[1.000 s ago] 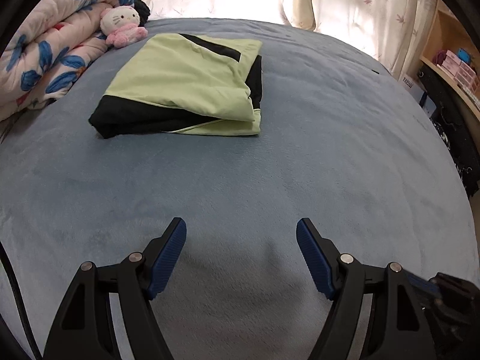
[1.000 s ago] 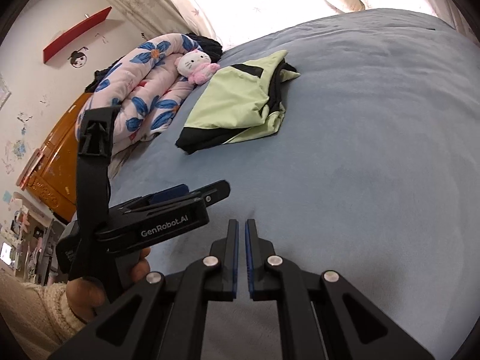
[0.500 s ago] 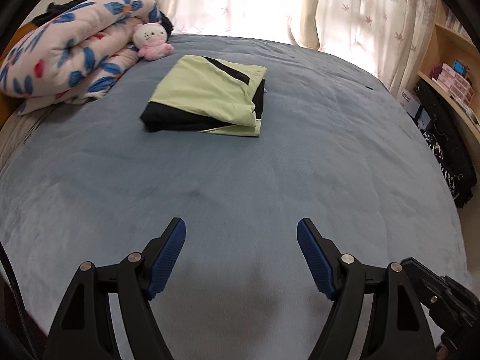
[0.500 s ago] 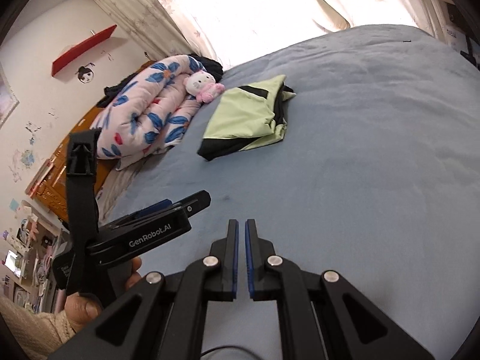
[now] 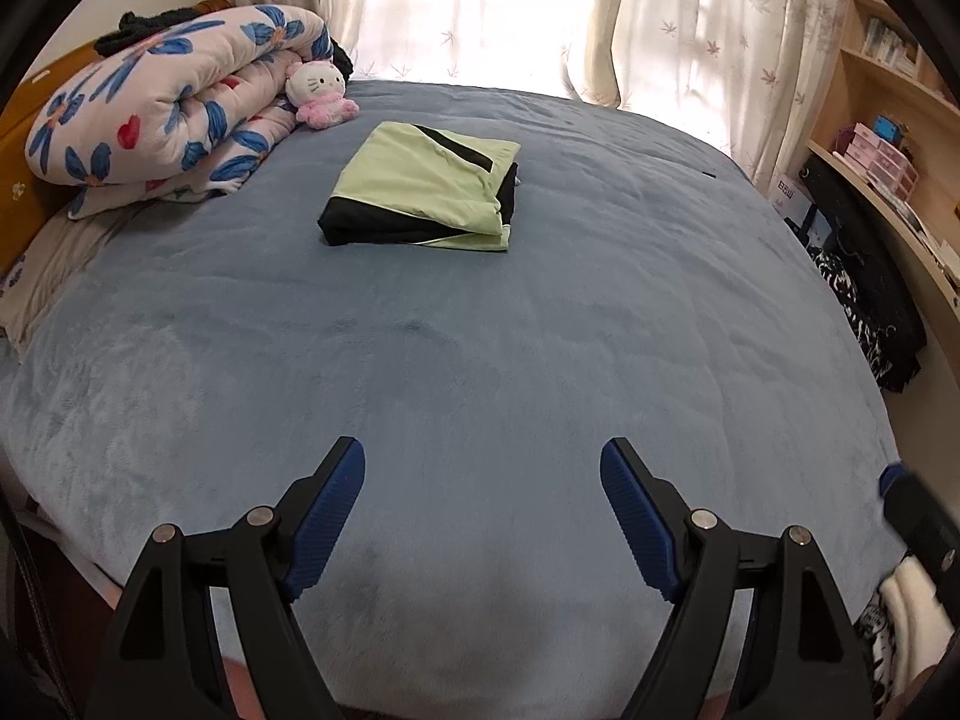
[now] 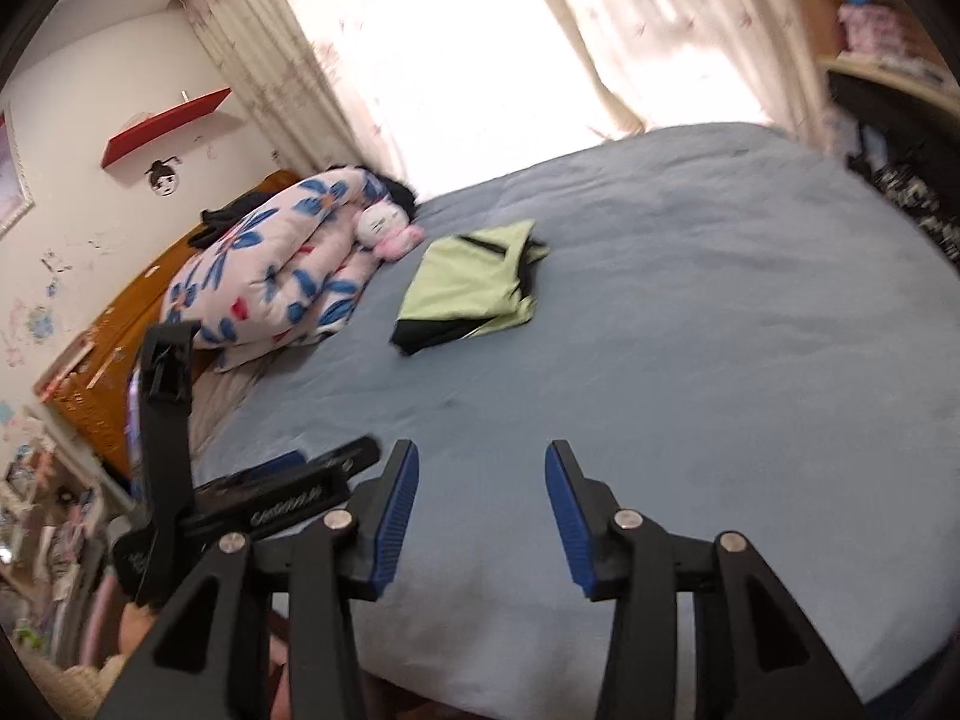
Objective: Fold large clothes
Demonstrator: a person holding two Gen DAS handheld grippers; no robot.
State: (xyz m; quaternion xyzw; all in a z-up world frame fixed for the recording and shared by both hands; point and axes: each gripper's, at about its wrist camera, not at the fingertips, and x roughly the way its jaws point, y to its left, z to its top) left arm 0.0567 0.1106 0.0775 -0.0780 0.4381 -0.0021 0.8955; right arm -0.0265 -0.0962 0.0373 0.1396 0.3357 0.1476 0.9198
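The folded green-and-black garment (image 5: 423,189) lies on the bed (image 5: 540,360) at twelve o'clock; left claw (image 5: 483,513) and right claw (image 6: 480,510) are both opening, released, nothing between them.

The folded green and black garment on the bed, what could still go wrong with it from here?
The folded garment shows loose layers at its right edge, so a bump might spread them. The plush toy and rolled quilt sit nearby and could tumble onto it. Both hand-held grippers are empty and well clear of it.
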